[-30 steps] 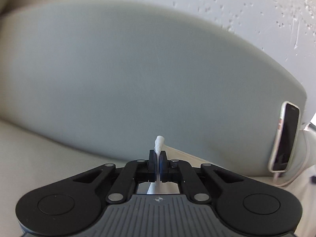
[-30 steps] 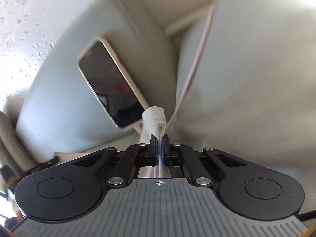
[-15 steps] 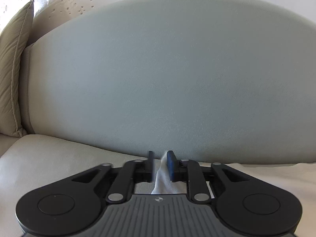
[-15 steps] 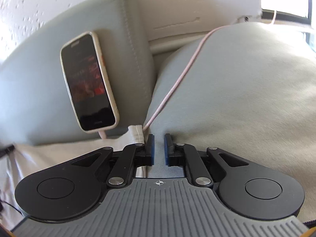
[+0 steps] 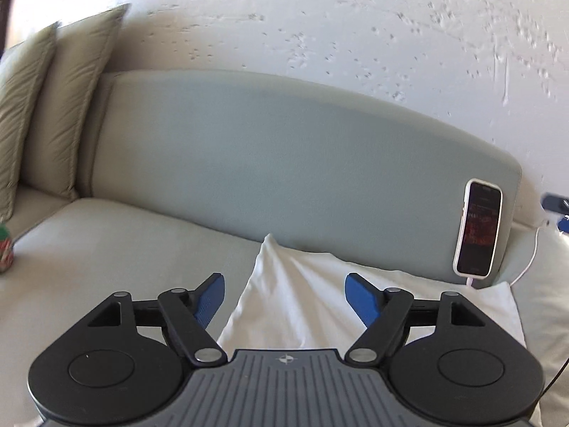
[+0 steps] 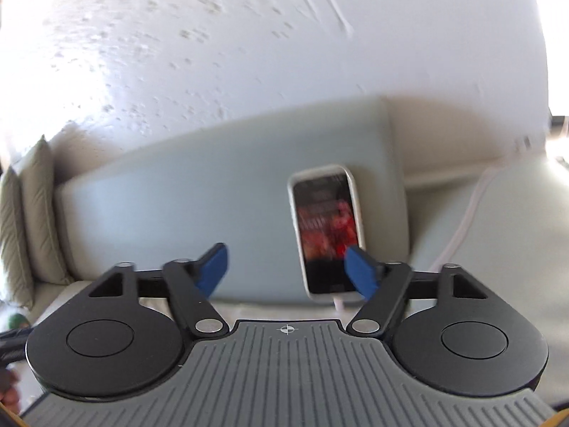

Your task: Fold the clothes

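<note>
The left gripper (image 5: 284, 293) hangs above the sofa seat (image 5: 117, 245) with its blue pads (image 5: 211, 299) spread wide and still opening; nothing is pinched between them, and the white garment (image 5: 306, 302) lies released on the cushion below, bunched into a peak near the seat's back edge and spreading toward the right end. The right gripper (image 6: 286, 268) is likewise let go, its jaws opening with only air between them. Past both grippers stands the grey-blue back cushion (image 5: 284, 163), and a phone (image 5: 478, 227) in a pale case leans upright against its right end, screen lit, with a white cable (image 5: 526, 259) running from its bottom edge off to the right. At the seat's left end two olive pillows (image 5: 53, 114) stand against the back, and a small green-and-red container (image 5: 6, 249) sits at the far left edge. Behind the sofa rises a white, rough-textured wall (image 5: 320, 28), brightly lit.
</note>
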